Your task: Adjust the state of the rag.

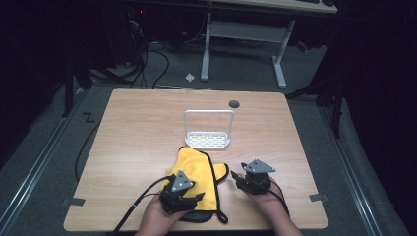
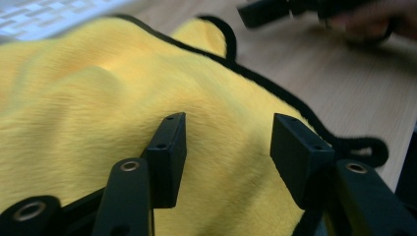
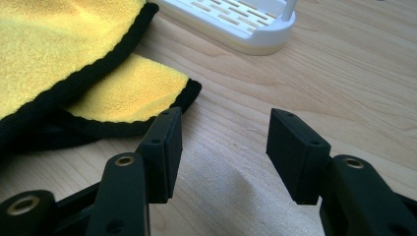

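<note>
Cloth (image 1: 196, 172) lies flat under my open left tongs (image 2: 223, 147); right tongs (image 3: 223, 147) wait open beside its corner, ready to fold.

High view overhead, facing forward-down; both claw views close, low, sharing yellow cloth (image 2: 123, 98).

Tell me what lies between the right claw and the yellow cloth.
Bare wood. In the right gripper view the right claw hangs open over the table, apart from the yellow cloth; nothing lies between them.
</note>
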Demonstrator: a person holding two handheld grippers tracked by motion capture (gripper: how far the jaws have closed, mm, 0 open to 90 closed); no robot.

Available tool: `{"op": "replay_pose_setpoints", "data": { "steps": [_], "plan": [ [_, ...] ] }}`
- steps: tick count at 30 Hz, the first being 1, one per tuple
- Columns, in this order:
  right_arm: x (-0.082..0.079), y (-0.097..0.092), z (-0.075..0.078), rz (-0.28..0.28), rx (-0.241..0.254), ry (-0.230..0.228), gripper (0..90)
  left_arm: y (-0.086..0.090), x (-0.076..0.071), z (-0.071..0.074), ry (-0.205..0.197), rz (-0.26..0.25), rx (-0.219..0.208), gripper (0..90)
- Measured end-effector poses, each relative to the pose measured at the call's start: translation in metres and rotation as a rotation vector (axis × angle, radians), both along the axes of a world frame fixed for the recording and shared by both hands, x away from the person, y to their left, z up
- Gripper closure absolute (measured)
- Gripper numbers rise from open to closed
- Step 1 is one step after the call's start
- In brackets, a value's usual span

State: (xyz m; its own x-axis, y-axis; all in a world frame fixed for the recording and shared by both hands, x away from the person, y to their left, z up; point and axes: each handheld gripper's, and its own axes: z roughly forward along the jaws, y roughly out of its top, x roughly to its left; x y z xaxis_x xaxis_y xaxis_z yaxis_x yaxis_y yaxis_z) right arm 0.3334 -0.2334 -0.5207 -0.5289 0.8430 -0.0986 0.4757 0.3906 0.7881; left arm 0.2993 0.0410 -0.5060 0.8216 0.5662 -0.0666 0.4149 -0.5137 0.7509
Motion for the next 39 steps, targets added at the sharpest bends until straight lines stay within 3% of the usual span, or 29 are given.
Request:
{"op": "replay_pose_setpoints", "data": {
  "steps": [2, 5, 12, 17, 19, 20, 27, 39],
  "plan": [
    [0.000, 0.000, 0.000, 0.000, 0.002, 0.002, 48.3, -0.007, -0.002, -0.007, 0.005, -0.018, 0.038, 45.7],
    [0.000, 0.001, -0.001, 0.003, -0.002, 0.003, 48.4, -0.010, -0.003, -0.014, 0.019, -0.019, 0.057, 46.3],
    [0.000, 0.001, -0.001, 0.003, 0.001, 0.004, 48.3, -0.009, -0.004, -0.019, 0.019, -0.010, 0.043, 64.2],
    [0.000, 0.000, 0.000, 0.003, 0.004, 0.002, 48.3, -0.005, -0.003, -0.017, 0.039, -0.011, 0.009, 80.8],
    [0.000, 0.000, 0.000, 0.004, 0.004, 0.001, 48.3, -0.004, -0.002, -0.016, 0.050, -0.010, -0.002, 83.2],
    [0.000, 0.000, 0.000, 0.003, 0.005, 0.002, 48.3, -0.001, -0.001, -0.014, 0.056, -0.006, -0.028, 84.3],
    [0.000, 0.001, 0.000, 0.006, 0.001, 0.004, 48.4, 0.012, -0.004, 0.002, 0.041, 0.010, -0.102, 85.5],
    [-0.005, 0.010, 0.002, 0.036, 0.034, 0.019, 54.7, 0.040, -0.005, 0.023, 0.002, 0.064, -0.174, 86.3]
  ]
}}
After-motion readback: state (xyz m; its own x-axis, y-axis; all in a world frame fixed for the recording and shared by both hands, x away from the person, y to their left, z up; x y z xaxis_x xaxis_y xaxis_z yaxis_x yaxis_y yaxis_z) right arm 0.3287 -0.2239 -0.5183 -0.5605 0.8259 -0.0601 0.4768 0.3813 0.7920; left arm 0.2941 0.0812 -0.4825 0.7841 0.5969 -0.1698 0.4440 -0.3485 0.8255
